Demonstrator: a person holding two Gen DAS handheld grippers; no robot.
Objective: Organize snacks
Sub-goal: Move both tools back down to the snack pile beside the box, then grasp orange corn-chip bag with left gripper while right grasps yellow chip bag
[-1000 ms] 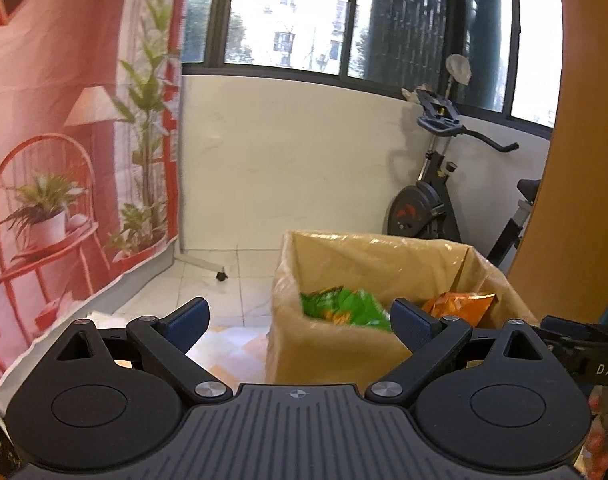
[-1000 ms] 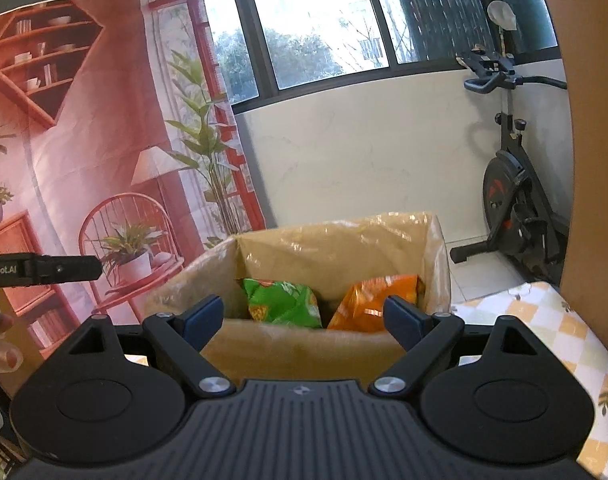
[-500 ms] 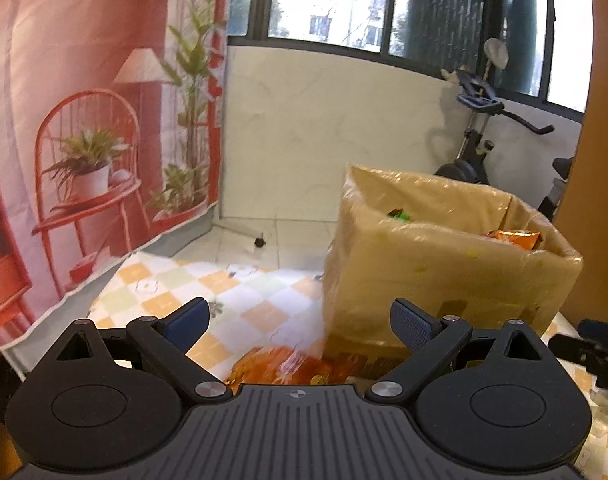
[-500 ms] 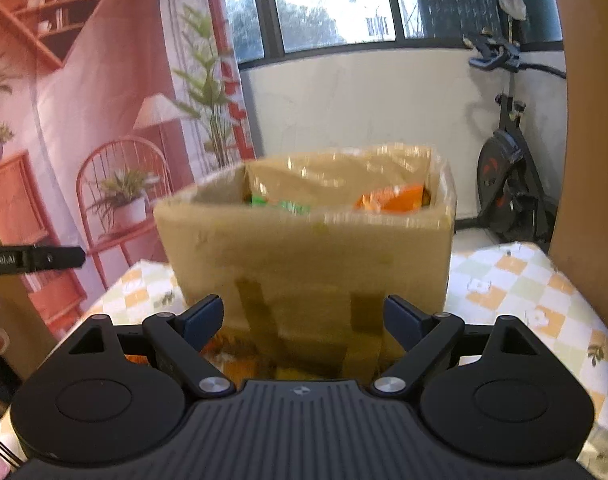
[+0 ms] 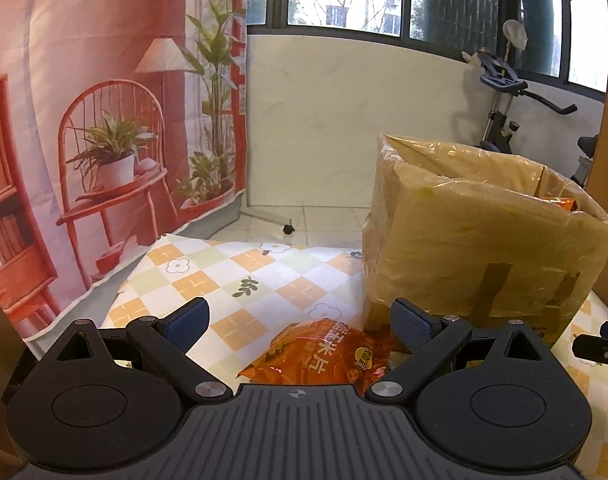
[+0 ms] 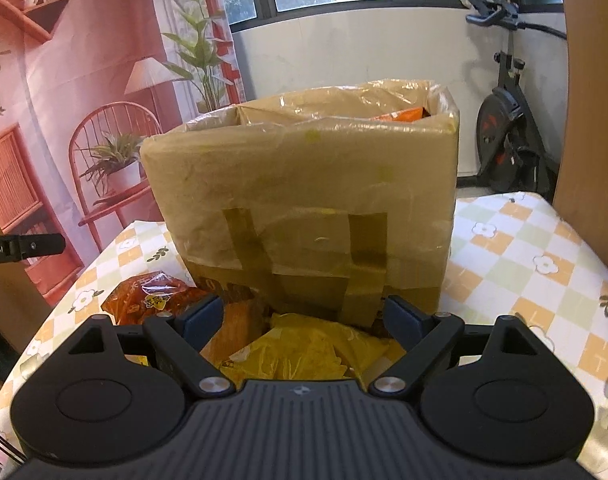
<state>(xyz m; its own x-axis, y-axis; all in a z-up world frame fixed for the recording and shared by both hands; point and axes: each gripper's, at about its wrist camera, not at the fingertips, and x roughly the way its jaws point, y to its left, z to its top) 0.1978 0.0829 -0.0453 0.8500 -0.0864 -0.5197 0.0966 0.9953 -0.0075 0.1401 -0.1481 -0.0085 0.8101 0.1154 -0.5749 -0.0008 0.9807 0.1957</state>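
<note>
Hovering with jaws spread and empty, the right gripper (image 6: 300, 316) sits low-centre over a yellow snack bag (image 6: 304, 354) lying against the taped cardboard box (image 6: 304, 200), probably lining up a pick. The left gripper (image 5: 300, 316), likewise spread, frames an orange chip bag (image 5: 324, 354) at bottom centre.

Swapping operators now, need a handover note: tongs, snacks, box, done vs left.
Left tongs: open, empty, over the orange snack bag.
Right tongs: open, empty, over the yellow snack bag.
Both bags lie on the checked tablecloth at the foot of the taped cardboard box.
Done: an orange packet shows in the box.
Left: box both loose bags.
</note>
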